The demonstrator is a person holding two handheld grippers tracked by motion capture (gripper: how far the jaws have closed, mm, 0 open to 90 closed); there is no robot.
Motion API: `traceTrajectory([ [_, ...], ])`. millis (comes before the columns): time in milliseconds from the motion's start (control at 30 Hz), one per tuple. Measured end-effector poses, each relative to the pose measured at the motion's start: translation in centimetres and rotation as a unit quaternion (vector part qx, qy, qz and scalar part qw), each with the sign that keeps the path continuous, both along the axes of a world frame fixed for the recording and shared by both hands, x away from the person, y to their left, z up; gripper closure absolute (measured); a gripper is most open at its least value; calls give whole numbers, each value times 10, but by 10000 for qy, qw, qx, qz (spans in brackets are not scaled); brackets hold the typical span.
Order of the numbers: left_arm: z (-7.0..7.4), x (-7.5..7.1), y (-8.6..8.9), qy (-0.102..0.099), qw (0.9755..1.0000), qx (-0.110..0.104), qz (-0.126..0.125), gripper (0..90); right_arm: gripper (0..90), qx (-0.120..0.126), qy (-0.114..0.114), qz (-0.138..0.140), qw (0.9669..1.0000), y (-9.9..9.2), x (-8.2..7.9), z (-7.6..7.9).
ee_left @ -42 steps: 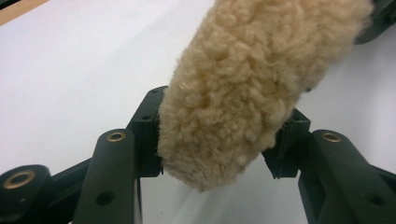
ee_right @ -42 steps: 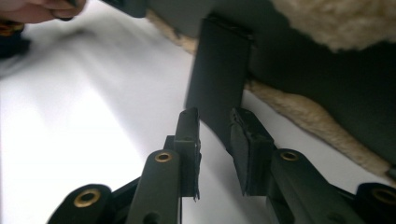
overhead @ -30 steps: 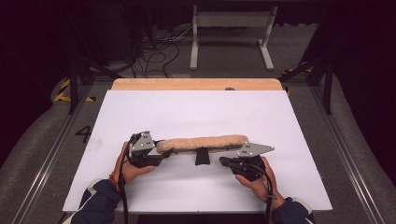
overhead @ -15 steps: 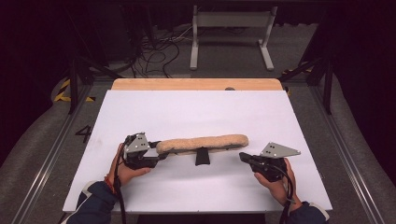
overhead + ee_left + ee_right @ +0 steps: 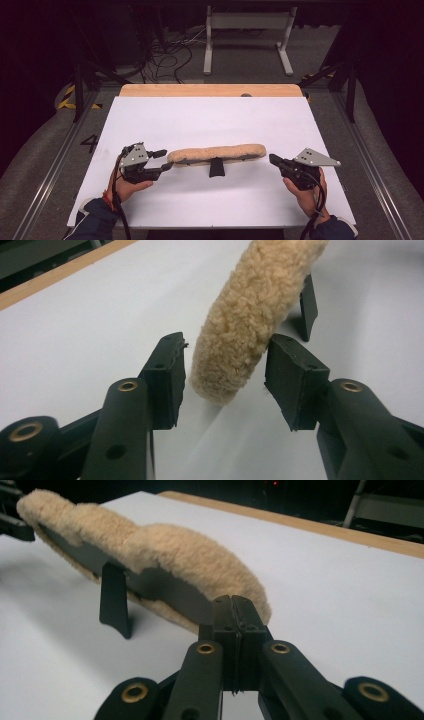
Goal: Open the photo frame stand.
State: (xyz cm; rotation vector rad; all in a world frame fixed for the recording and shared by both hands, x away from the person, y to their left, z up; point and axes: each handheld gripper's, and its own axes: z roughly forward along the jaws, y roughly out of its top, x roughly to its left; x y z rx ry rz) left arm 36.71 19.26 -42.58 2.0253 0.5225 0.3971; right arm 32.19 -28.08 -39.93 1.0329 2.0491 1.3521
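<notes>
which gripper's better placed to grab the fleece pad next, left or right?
Left, probably. The left gripper has open jaws straddling the near end of the fleece pad; one pad looks to touch it. The right gripper is shut and apart from the other end.

fleece pad [image 5: 260, 315] far end cut off

Fleece pad [image 5: 217, 153]: tan, curly-napped pile, over a dark grey backing with a black tab at centre frame. Table sheet [image 5: 210, 120]: plain white, unpatterned; a pale wooden edge strip [image 5: 210, 90] ran along its upper side. Left gripper [image 5: 161, 163] and right gripper [image 5: 273, 160]: black jaws with brass-coloured rivets, each topped by a grey plate. Sleeves, lower corners: dark blue. Floor, upper left: grey, with a yellow-and-black striped marking [image 5: 67, 98].
</notes>
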Motion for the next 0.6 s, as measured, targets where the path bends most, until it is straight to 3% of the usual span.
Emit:
traceTrajectory([
  [400, 0, 5, -6, 35, 9999, -137, 50, 341, 897, 88, 62, -137, 9998, 4, 13, -3],
  [600, -2, 7, -9, 63, 9999, -137, 15, 312, 900, 83, 140, -171, 9997, 5, 17, -4],
])
